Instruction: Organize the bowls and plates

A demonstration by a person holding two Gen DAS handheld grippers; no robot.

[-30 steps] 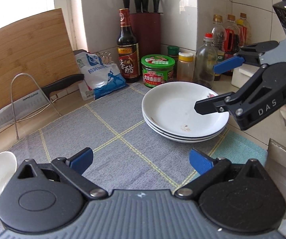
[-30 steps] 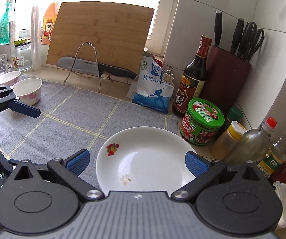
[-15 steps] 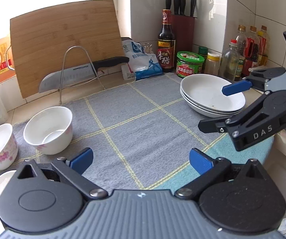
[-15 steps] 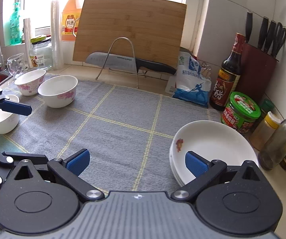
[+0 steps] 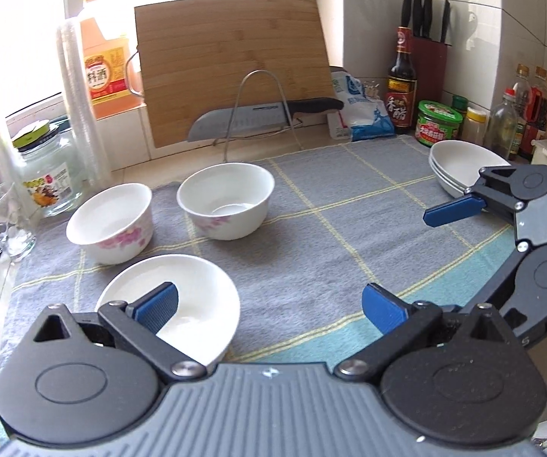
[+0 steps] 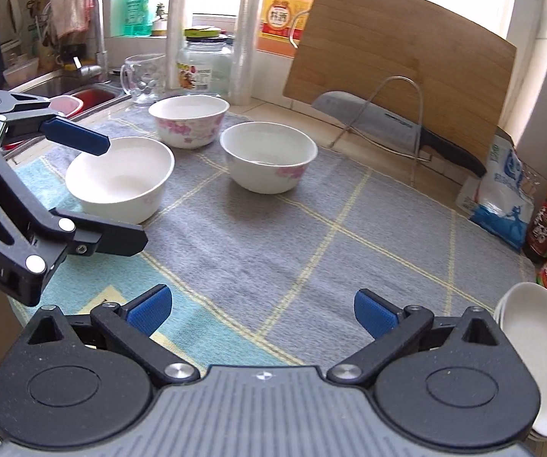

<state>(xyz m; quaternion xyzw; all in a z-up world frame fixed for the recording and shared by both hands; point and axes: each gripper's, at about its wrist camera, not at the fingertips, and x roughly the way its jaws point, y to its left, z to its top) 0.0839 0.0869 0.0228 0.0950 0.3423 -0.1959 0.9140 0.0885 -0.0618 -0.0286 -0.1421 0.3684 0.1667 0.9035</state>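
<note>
Plates sit stacked right of the jaws; three bowls ahead-left remain unstacked. Both grippers, left and right, gape wide, empty.

Left tool now over nearest bowl

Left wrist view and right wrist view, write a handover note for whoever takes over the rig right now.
Left tongs: open, empty, one finger over the nearest plain white bowl.
Right tongs: open, empty, above the grey checked cloth.
Three bowls stand apart at the cloth's left end: the plain one, a white bowl with pink flowers near the glass jar, another flowered bowl mid-cloth.
Done: white plates stacked at the right end.
Left: nest the bowls, probably starting with the nearest.
</note>
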